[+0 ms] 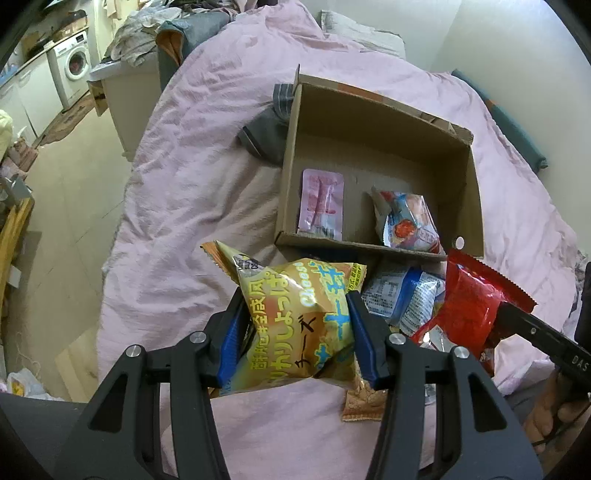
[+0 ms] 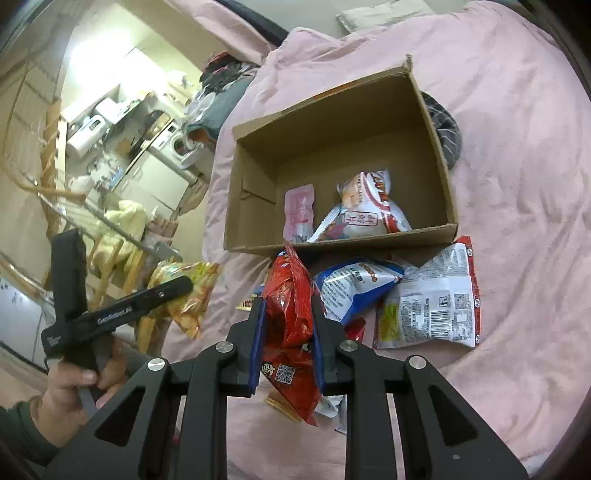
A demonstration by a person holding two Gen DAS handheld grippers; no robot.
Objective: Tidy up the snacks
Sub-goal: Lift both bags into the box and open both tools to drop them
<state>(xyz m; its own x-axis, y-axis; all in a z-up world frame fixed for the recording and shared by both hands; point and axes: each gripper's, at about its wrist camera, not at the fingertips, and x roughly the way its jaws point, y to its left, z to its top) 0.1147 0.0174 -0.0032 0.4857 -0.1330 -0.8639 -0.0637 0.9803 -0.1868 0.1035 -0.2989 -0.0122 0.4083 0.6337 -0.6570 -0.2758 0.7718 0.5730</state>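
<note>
My left gripper [image 1: 295, 306] is shut on a yellow cheese snack bag [image 1: 295, 321] and holds it above the pink bed, just in front of an open cardboard box [image 1: 476, 192]. My right gripper [image 2: 288, 306] is shut on a red snack bag [image 2: 290, 314], also seen in the left wrist view [image 1: 472, 306]. The box [image 2: 255, 151] holds a pink packet [image 2: 299, 212] and a white and red bag [image 2: 369, 206]. A blue and white bag [image 2: 351, 288] and a white bag with a barcode [image 2: 432, 302] lie on the bed in front of the box.
A pink duvet [image 1: 207, 147] covers the bed. A grey garment [image 1: 266, 136] lies against the box's far-left side. A laundry pile [image 1: 147, 29] and a washing machine [image 1: 74, 62] stand beyond the bed. The floor [image 1: 62, 236] drops off to the left.
</note>
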